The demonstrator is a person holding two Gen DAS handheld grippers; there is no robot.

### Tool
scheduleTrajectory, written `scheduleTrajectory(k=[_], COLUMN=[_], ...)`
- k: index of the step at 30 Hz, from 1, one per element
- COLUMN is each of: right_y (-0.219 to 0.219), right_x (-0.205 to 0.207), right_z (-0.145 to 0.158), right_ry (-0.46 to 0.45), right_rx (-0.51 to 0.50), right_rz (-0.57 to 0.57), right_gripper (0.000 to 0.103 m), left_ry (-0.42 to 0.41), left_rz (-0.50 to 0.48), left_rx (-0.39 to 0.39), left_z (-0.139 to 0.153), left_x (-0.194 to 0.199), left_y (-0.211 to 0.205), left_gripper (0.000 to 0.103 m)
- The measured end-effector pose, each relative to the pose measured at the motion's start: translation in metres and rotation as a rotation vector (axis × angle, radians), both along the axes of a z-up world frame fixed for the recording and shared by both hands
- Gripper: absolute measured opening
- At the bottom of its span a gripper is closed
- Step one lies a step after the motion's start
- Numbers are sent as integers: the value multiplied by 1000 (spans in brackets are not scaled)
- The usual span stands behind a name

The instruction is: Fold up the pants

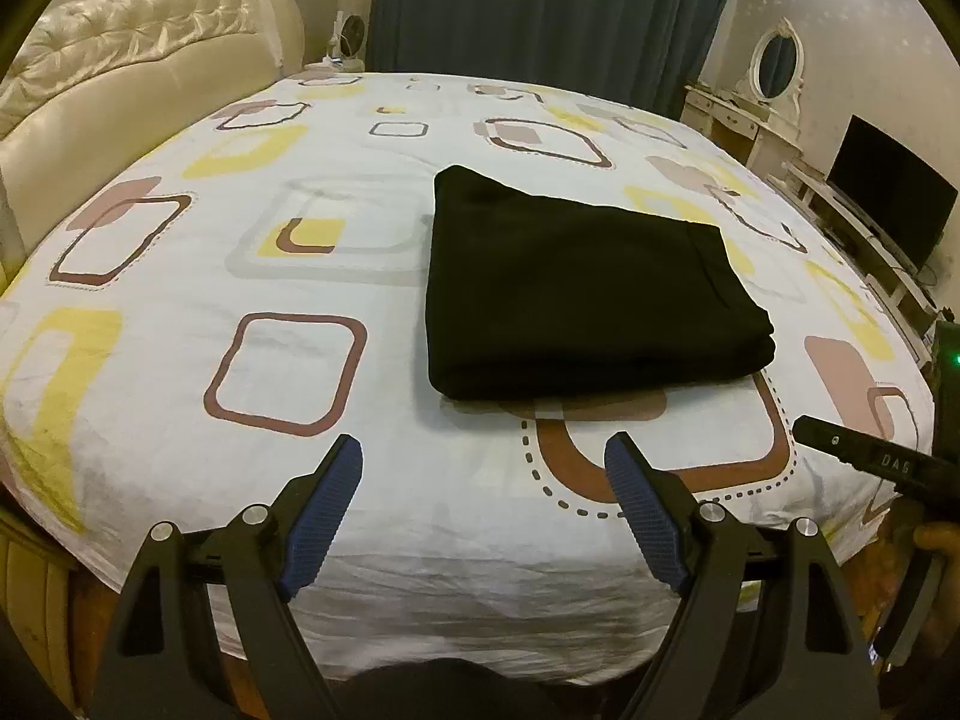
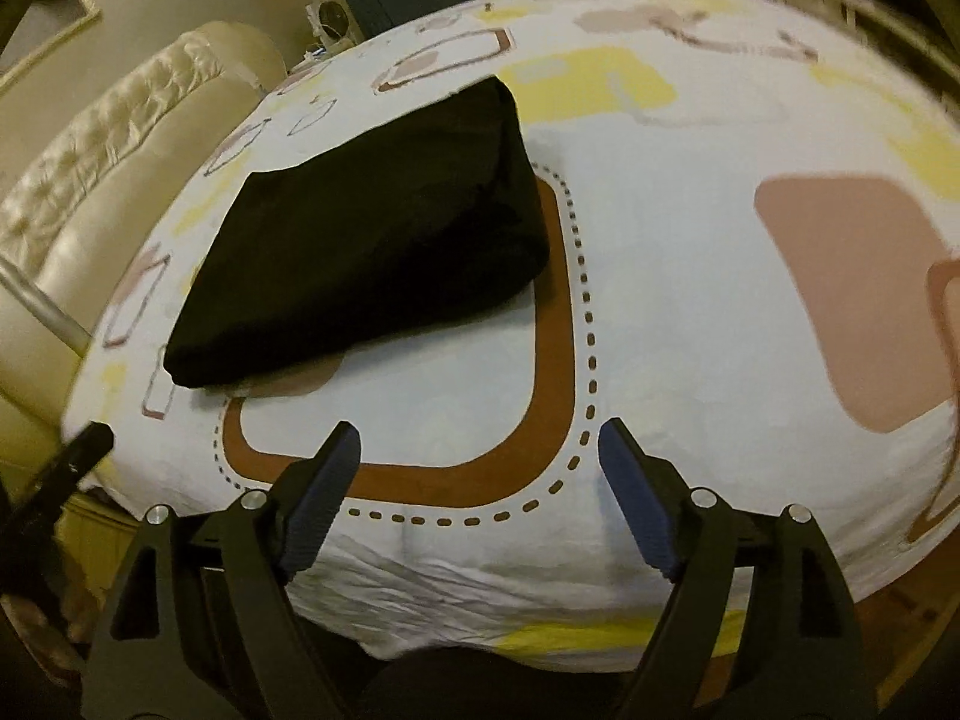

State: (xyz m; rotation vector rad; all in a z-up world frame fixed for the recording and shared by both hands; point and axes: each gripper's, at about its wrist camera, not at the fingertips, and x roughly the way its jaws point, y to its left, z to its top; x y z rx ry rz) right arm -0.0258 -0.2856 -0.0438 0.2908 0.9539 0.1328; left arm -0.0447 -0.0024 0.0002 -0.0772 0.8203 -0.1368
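The black pants lie folded into a compact rectangle on the patterned bed sheet, right of the bed's middle. They also show in the right wrist view, upper left. My left gripper is open and empty, held over the near edge of the bed, short of the pants. My right gripper is open and empty, also over the near edge, with the pants ahead to its left. The tip of the right gripper shows at the right edge of the left wrist view.
A cream tufted headboard stands at the left of the bed. Dark curtains hang behind it. A white vanity with an oval mirror and a dark TV screen stand at the right.
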Motion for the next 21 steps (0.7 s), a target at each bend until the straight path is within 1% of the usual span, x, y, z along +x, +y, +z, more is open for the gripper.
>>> scheduleTrajectory(k=[2,6,18,21], right_y=[4,14,16,17], right_x=[-3,-10,-10,-10], right_z=[5,9,5,5], right_ry=[-20,-61,-65,-67], right_rx=[-32,-72,-98,-103], right_rz=[0,4,2,1], right_gripper=[86,86,87,87], left_ry=[-10,-14,-48,-53], left_rz=[8,10,6,9], left_rx=[0,-1,25,31], left_z=[0,0,2,2], left_x=[-2,-1,-2,-2], left_y=[-1,-3,-9,-10], left_gripper=[82,82,83,85])
